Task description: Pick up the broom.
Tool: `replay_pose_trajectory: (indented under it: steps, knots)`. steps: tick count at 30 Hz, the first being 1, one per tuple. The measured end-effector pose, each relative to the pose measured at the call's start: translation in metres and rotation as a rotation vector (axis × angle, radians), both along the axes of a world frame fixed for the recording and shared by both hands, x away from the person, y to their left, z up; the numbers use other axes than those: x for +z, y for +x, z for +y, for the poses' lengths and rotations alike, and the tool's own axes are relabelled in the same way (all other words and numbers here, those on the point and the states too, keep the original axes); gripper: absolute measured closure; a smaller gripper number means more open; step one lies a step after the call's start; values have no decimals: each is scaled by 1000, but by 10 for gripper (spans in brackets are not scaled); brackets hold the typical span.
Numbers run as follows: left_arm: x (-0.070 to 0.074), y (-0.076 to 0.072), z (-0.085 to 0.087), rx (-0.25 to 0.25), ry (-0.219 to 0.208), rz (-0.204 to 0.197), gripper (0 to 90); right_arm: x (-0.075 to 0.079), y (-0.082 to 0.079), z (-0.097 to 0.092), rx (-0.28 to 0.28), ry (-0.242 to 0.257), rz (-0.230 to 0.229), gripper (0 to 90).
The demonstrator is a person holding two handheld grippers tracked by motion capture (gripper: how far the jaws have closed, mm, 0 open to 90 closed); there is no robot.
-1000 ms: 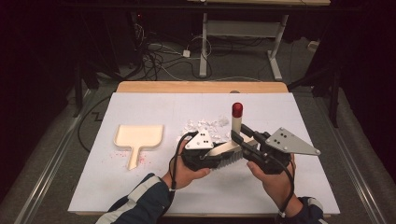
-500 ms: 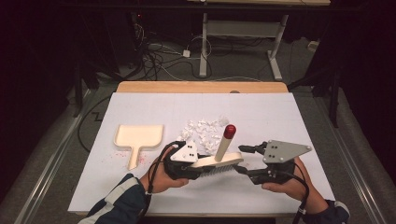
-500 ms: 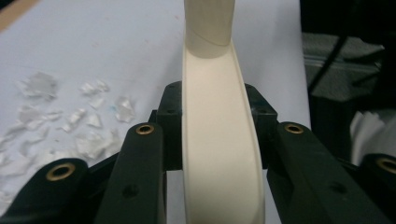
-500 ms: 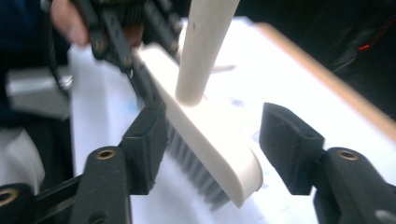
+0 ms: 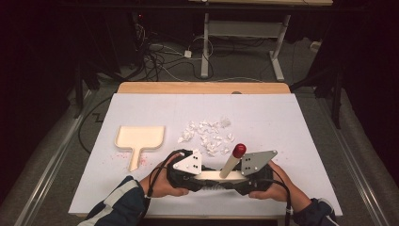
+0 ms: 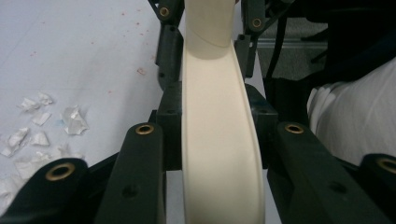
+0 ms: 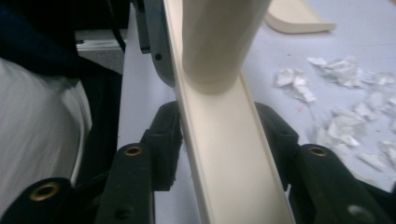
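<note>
The bench [image 5: 282, 122] spreads white under me, with a cream dustpan [image 5: 139, 139] lying flat at its left and a scatter of torn paper scraps [image 5: 209, 136] near the middle. At the near edge I hold a cream brush [image 5: 221, 175] level between my two hands, its red-tipped handle [image 5: 234, 160] slanting up and away. My left gripper [image 6: 219, 158] has its fingers [image 6: 140, 168] clamped on one end of the brush's back. My right gripper [image 7: 219, 154] has just been closing its fingers [image 7: 161, 135] around the other end, and they flank it closely on both sides.
</note>
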State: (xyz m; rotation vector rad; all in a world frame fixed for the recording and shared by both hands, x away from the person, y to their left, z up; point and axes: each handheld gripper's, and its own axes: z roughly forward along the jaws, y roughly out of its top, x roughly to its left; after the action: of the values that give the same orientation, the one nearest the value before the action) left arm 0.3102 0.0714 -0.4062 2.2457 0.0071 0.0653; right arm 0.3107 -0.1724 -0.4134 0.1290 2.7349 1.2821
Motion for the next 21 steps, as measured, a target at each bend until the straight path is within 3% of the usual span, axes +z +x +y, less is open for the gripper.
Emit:
replay_pose_trajectory:
  steps: [4, 5, 9, 15, 21]
  knots:
    - [-1, 1, 0, 14, -12, -4, 610, -4, -1, 2, 13, -4, 10, 665]
    - [-1, 1, 0, 14, -12, -4, 597, -4, -1, 2, 12, -5, -6, 668]
    - [2, 2, 4, 73, -13, -37, 541, -1, -2, 1, -18, -8, -17, 673]
    - [19, 4, 22, 210, -80, -101, 363, 10, 0, -11, -85, 1, -37, 674]
    - [32, 6, 52, 376, -121, -187, 293, 19, 5, -24, -181, 59, -26, 671]
